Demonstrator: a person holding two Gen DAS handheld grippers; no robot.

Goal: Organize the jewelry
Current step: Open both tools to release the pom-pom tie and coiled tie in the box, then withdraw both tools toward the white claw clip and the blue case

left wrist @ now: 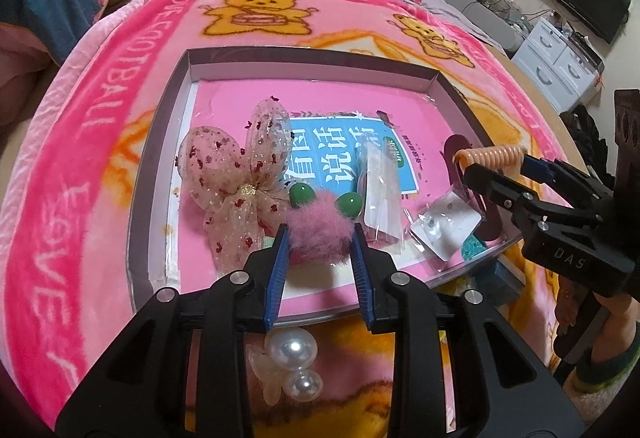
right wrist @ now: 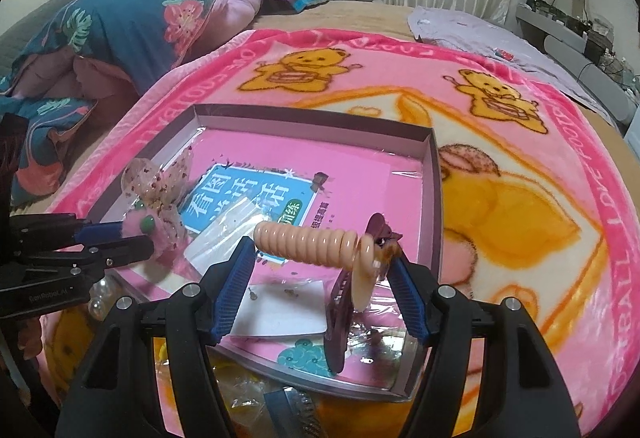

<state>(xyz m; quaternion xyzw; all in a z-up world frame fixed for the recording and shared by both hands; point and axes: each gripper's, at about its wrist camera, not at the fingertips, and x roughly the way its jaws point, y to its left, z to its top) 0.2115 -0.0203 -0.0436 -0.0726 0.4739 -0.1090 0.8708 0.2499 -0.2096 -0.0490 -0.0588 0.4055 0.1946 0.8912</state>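
I am working over a bed in a bedroom, where a pink teddy-bear blanket [left wrist: 80, 166] carries a shallow open box [left wrist: 160, 142] with a pink book inside.

Through my left wrist camera, my left gripper [left wrist: 320, 238] has its blue fingers [left wrist: 280, 250] nearly closed, squeezing a pink fluffy hair ornament with two green beads [left wrist: 320, 226] over the box's near part. A sheer spotted bow [left wrist: 240, 166] lies just beside it on the left. Clear packets [left wrist: 380, 190] lie to the right. A pearl clip [left wrist: 294, 362] rests on the blanket outside the box, under my gripper. My right gripper [left wrist: 490, 158] holds a peach spiral hair tie [left wrist: 494, 155] at the right.

Through my right wrist camera, my right gripper [right wrist: 324, 258] stands moderately wide, the spiral hair tie [right wrist: 308, 244] stretched across between its fingers [right wrist: 236, 278] above the box [right wrist: 434, 198]. A dark purple claw clip [right wrist: 338, 318] stands just behind it. I cannot tell whether the two touch. My left gripper [right wrist: 140, 234] shows at left with the fluffy ornament [right wrist: 138, 226].
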